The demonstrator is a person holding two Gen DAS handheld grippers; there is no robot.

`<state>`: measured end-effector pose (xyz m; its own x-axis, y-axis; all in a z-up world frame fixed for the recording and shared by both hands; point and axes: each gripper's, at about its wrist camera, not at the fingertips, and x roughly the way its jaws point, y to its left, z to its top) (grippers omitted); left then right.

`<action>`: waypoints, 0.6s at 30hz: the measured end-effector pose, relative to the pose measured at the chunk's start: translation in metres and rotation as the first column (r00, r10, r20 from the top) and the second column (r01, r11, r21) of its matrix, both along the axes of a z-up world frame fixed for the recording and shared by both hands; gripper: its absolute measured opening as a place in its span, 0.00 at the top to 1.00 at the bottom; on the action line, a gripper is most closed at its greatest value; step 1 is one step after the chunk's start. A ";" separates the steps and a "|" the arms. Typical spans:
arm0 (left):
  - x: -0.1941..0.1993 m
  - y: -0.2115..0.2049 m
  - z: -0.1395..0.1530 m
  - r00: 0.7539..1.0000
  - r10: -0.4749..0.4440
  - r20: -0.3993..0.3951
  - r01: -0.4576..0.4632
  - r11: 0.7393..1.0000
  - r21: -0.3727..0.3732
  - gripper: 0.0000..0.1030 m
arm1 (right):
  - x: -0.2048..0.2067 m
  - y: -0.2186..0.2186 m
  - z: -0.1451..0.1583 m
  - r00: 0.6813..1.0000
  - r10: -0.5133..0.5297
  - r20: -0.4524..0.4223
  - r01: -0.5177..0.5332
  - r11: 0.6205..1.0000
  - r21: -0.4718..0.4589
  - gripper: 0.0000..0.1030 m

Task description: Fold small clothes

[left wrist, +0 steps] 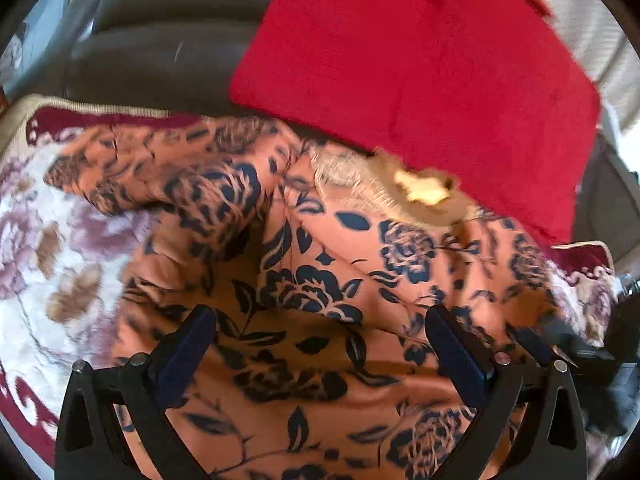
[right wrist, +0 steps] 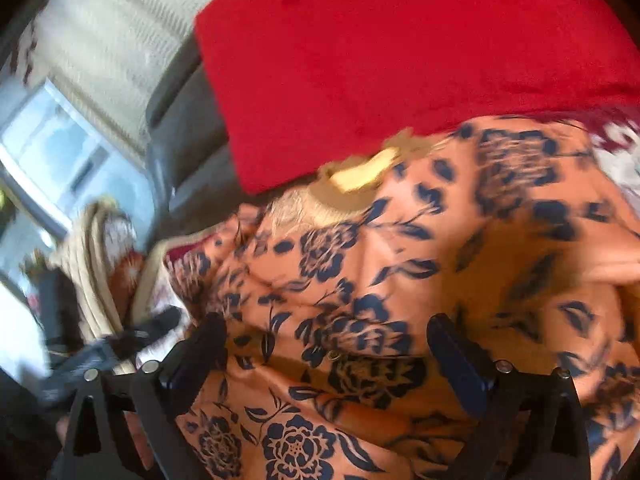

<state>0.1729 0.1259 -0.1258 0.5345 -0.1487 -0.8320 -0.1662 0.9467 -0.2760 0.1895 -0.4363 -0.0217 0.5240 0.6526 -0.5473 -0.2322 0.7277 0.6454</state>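
**Orange floral garment spread under both open tongs**

Orange fabric with a dark blue flower print, the garment (left wrist: pixel 320 280), lies crumpled on a pale floral blanket (left wrist: pixel 48 240), its neckline and yellow label (left wrist: pixel 424 188) at the far side, touching a red cushion (left wrist: pixel 420 60). Long axis appears to run from that collar back toward the person; one sleeve (left wrist: pixel 160 176) bunches out to the left in the left wrist view.

Left gripper (left wrist: pixel 320 320): jaws wide apart, nothing between the pads, cloth directly below. Right gripper (right wrist: pixel 326 332): jaws likewise fully spread, nothing pinched, hovering over the body panel on the garment's other side.

Both tongs sit over the near half, collar ahead of each. Judgement: the left one is nearer the loose sleeve, so that fold falls to it. Blur hides whether either fingertip touches cloth.
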 end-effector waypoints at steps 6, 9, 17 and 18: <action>0.030 0.006 -0.024 0.989 0.064 -0.132 -0.073 0.995 -0.071 0.95 | -0.013 -0.052 -0.051 0.965 -0.163 -0.204 0.228 0.906 0.356 0.03; 0.041 0.001 -0.011 0.996 0.042 -0.079 -0.047 0.997 -0.054 0.95 | -0.019 -0.070 -0.057 0.938 -0.211 -0.273 0.318 0.836 0.446 0.04; 0.033 -0.009 -0.021 0.999 -0.044 0.015 0.041 0.986 0.161 0.94 | -0.041 -0.060 -0.046 0.938 -0.217 -0.268 0.314 0.862 0.399 0.03; 0.035 -0.007 -0.035 0.999 -0.036 -0.025 0.039 0.983 0.181 0.94 | -0.045 -0.061 -0.040 0.941 -0.217 -0.261 0.306 0.876 0.374 0.02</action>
